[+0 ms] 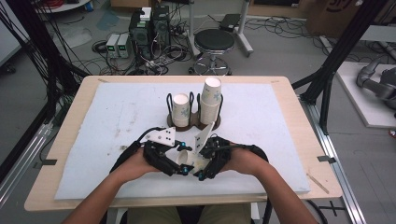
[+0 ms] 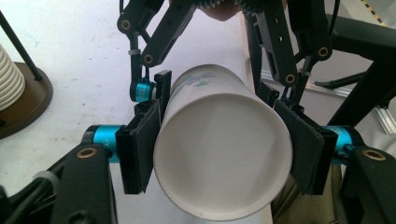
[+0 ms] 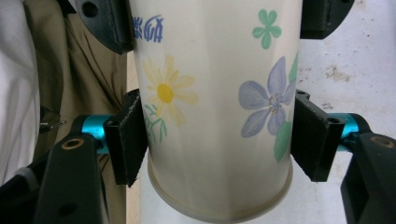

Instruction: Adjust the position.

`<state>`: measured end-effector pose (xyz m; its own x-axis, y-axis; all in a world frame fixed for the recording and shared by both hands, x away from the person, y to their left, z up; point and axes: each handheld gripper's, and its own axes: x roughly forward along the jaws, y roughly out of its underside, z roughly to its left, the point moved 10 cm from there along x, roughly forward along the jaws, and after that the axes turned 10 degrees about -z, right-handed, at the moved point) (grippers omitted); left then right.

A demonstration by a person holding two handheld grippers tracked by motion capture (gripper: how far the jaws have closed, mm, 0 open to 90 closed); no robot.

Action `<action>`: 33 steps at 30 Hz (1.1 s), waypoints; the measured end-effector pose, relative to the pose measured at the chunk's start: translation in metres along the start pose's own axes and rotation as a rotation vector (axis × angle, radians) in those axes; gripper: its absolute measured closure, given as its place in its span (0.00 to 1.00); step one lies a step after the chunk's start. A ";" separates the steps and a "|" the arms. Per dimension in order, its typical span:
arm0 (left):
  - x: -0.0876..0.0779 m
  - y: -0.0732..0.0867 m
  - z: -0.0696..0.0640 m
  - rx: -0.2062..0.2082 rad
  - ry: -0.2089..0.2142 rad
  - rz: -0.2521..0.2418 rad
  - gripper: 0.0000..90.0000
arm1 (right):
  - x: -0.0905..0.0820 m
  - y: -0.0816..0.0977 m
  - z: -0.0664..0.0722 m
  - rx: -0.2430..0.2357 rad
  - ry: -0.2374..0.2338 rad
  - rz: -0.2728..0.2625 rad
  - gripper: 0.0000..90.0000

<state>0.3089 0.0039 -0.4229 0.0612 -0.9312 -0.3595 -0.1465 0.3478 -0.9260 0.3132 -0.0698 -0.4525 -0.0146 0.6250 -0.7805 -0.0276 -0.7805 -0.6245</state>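
Observation:
A white paper cup with printed flowers [image 1: 190, 159] lies sideways just above the white mat near the table's front, held between both grippers. My left gripper [image 1: 184, 157] is shut on it near the open mouth; in the left gripper view its pads [image 2: 140, 149] press both sides of the cup [image 2: 219, 154] close to the rim. My right gripper [image 1: 201, 161] is shut on the base end; its pads [image 3: 128, 140] clamp the cup [image 3: 215, 102] just above the bottom. The right gripper [image 2: 215, 91] also shows beyond the cup in the left gripper view.
A brown two-slot cup holder [image 1: 194, 123] stands mid-table with a short cup stack [image 1: 181, 109] and a taller one [image 1: 211, 100]. The white mat [image 1: 116, 121] covers most of the wooden table. A stool [image 1: 214, 42] and computer boxes stand on the floor beyond.

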 end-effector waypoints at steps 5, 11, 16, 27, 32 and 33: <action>-0.006 -0.005 -0.001 0.005 -0.001 -0.052 0.40 | -0.008 -0.006 -0.003 0.009 0.043 -0.095 0.21; -0.016 -0.009 0.002 -0.026 -0.011 -0.154 0.40 | -0.028 -0.019 -0.005 0.040 0.076 -0.289 0.21; -0.021 -0.009 0.005 -0.041 -0.023 -0.212 0.40 | -0.039 -0.022 -0.006 0.086 0.109 -0.416 0.21; -0.029 -0.009 0.009 -0.036 -0.083 -0.293 0.39 | -0.048 -0.007 -0.010 0.197 0.197 -0.613 0.21; -0.031 -0.009 0.011 -0.038 -0.098 -0.336 0.40 | -0.043 0.004 -0.009 0.236 0.228 -0.657 0.21; -0.031 -0.009 0.011 -0.038 -0.098 -0.336 0.40 | -0.043 0.004 -0.009 0.236 0.228 -0.657 0.21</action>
<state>0.3188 0.0308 -0.4044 0.2065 -0.9774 -0.0462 -0.1387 0.0175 -0.9902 0.3229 -0.0998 -0.4216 0.2868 0.9249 -0.2497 -0.1743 -0.2060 -0.9629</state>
